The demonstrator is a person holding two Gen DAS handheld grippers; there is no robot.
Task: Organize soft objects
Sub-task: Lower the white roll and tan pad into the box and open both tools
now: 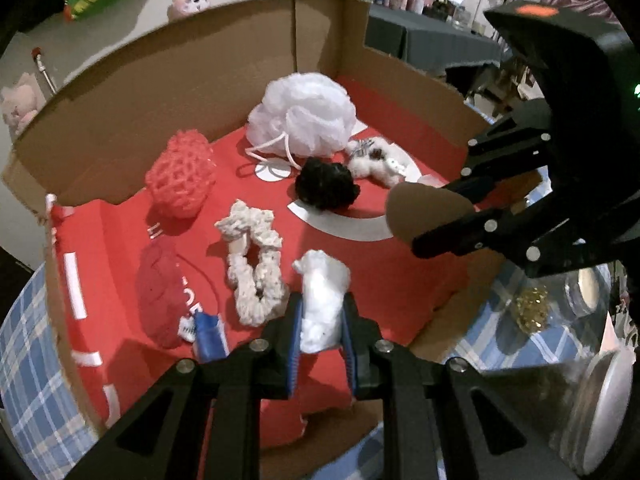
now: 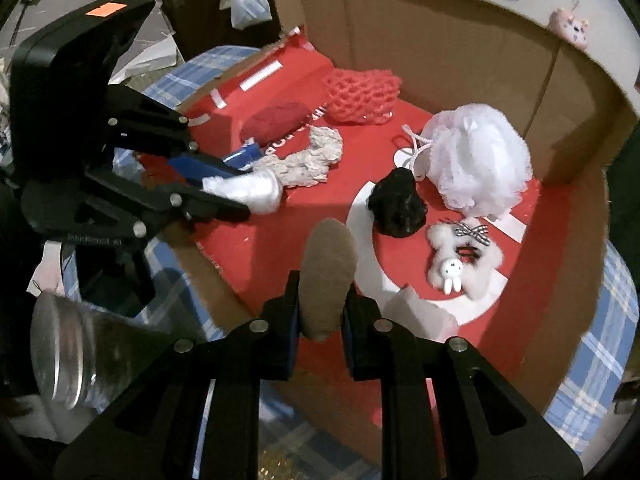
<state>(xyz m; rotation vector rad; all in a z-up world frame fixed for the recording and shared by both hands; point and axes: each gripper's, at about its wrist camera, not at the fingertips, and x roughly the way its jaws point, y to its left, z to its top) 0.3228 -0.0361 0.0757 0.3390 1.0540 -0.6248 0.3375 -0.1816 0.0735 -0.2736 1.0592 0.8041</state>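
My left gripper [image 1: 322, 320] is shut on a white cotton wad [image 1: 323, 296] and holds it over the near edge of the cardboard box [image 1: 120, 92]; it also shows in the right wrist view [image 2: 256, 192]. My right gripper [image 2: 320, 312] is shut on a brown teardrop sponge [image 2: 328, 264], seen in the left wrist view too [image 1: 424, 208]. In the box lie a white mesh loofah [image 1: 304, 114], a black pouf [image 1: 326, 184], a cream scrunchie [image 1: 252, 260], a pink net sponge [image 1: 180, 174], a dark red pad [image 1: 160, 288] and a white fluffy rabbit clip [image 2: 464, 264].
The box has a red printed floor and stands on a blue plaid cloth [image 1: 28, 360]. A glass jar with a metal lid [image 2: 64, 356] lies beside the box, between the grippers. A blue-and-white item [image 1: 210, 336] lies near the red pad. Plush toys sit against the far wall.
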